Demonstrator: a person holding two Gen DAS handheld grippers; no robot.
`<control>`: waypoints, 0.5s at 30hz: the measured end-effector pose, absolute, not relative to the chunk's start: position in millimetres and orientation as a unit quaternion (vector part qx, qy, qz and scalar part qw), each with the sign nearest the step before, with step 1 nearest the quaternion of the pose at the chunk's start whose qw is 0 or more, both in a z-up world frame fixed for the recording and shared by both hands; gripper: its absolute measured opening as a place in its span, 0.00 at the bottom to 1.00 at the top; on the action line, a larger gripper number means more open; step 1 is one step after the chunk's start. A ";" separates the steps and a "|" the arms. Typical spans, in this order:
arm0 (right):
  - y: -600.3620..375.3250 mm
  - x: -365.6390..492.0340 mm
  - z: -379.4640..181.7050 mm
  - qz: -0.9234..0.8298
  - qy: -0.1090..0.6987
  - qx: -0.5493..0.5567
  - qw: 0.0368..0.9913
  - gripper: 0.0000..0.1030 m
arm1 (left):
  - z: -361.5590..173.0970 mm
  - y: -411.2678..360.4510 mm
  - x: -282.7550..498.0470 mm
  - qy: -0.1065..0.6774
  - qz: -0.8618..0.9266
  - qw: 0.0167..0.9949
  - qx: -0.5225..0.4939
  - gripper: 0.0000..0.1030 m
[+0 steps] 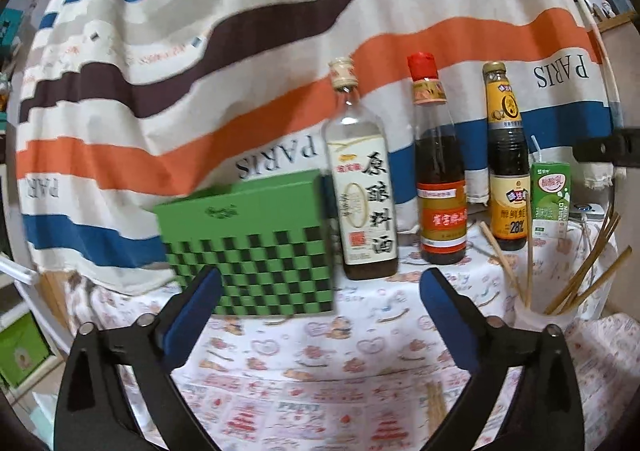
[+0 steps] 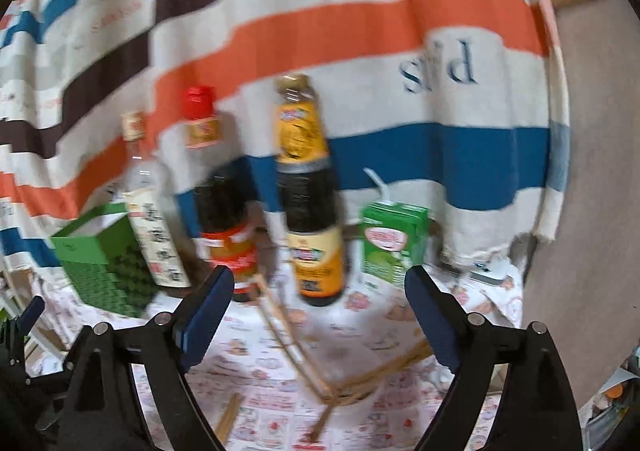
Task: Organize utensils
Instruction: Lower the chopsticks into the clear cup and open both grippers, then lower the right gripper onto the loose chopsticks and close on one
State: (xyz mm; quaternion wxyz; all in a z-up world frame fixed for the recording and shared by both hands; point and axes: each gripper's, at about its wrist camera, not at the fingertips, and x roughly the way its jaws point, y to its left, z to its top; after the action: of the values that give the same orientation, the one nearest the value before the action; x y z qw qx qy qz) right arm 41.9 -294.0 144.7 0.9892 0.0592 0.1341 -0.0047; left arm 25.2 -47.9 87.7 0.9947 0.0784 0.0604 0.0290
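Both the left gripper (image 1: 320, 291) and the right gripper (image 2: 320, 291) are spread wide, nothing held. Chopsticks (image 1: 576, 283) are seen leaning in a cup (image 1: 532, 317) near the bottles (image 1: 440, 171); a careless reach could tip it.

Domestic setting, likely a home dining or kitchen corner. Beyond the jaws stands a desk (image 1: 320, 351) under a printed cartoon-pattern cloth, backed by a hung striped fabric (image 1: 240, 51) lettered "PARIS". Ahead of the jaws: three condiment bottles (image 1: 440, 179), a green drink carton (image 1: 550, 199) with straw, a green chequered box (image 1: 248, 239). Right of the jaws, chopsticks (image 1: 580, 279) stand in a cup
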 end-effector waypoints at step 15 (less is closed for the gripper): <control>-206.4 3.4 126.4 0.001 0.095 -0.007 0.995 0.99 | 68.6 2.9 17.2 0.126 0.033 0.991 -0.025 0.99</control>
State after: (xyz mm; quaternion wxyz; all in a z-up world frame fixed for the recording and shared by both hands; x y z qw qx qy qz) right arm 3.4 -206.4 126.4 0.9954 -0.0074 0.0953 0.0013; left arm 17.2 2.9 68.6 0.9911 -0.0254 0.1262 0.0327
